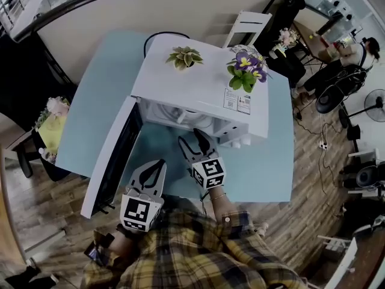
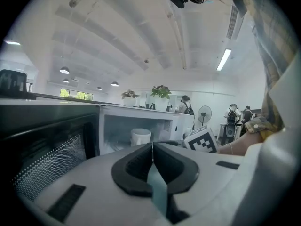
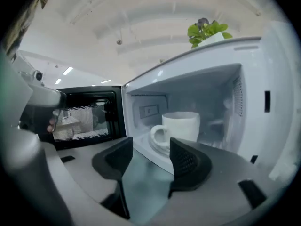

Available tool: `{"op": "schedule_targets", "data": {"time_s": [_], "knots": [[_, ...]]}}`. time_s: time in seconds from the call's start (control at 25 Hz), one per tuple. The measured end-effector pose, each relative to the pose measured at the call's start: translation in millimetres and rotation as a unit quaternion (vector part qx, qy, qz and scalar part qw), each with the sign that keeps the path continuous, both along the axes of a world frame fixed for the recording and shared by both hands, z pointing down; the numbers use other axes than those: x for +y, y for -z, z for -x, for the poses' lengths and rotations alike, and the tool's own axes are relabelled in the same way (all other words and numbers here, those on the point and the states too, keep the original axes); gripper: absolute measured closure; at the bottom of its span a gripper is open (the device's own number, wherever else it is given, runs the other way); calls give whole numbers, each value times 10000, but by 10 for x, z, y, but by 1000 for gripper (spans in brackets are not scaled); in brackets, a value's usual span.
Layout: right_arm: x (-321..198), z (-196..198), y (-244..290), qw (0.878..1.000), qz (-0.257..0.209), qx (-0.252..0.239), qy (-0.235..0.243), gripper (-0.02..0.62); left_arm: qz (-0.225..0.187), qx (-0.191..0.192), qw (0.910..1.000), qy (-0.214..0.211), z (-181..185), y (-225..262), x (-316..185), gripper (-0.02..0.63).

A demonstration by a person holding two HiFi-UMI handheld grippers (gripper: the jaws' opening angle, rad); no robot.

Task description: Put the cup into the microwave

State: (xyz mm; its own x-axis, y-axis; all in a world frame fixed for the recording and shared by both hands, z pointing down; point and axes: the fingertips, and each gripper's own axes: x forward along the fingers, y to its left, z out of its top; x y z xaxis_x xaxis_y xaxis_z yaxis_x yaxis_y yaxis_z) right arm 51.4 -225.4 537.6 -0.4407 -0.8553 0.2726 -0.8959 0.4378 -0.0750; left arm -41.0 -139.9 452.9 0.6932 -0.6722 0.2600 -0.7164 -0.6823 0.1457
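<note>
Blue bench (image 1: pixel 84 119) | cup (image 3: pixel 181 126) stands inside microwave (image 1: pixel 192 95) | right gripper (image 3: pixel 151 147) fingers apart, empty; left gripper (image 2: pixel 152 149) fingers together | draw right straight back, clear of the handle.

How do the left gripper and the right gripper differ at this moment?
The left white two-jaw gripper has its black jaws together; the right white two-jaw gripper has them apart. The right gripper reaches nearer the open white microwave holding the white cup; the left gripper sits farther back, beside its door. Both hold nothing.
</note>
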Motion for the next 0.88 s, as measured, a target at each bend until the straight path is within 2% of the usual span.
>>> {"op": "schedule_targets", "data": {"time_s": [0.4, 0.64, 0.88], "knots": [[434, -340, 738, 9987, -338, -394, -17, 368, -295, 131, 9994, -112, -150, 265, -129, 607], [711, -529, 1163, 9976, -555, -415, 66, 373, -418, 240, 9987, -173, -241, 431, -162, 607], [904, -639, 1464, 9961, -823, -325, 1, 465, -517, 283, 9980, -224, -309, 558, -126, 607]]}}
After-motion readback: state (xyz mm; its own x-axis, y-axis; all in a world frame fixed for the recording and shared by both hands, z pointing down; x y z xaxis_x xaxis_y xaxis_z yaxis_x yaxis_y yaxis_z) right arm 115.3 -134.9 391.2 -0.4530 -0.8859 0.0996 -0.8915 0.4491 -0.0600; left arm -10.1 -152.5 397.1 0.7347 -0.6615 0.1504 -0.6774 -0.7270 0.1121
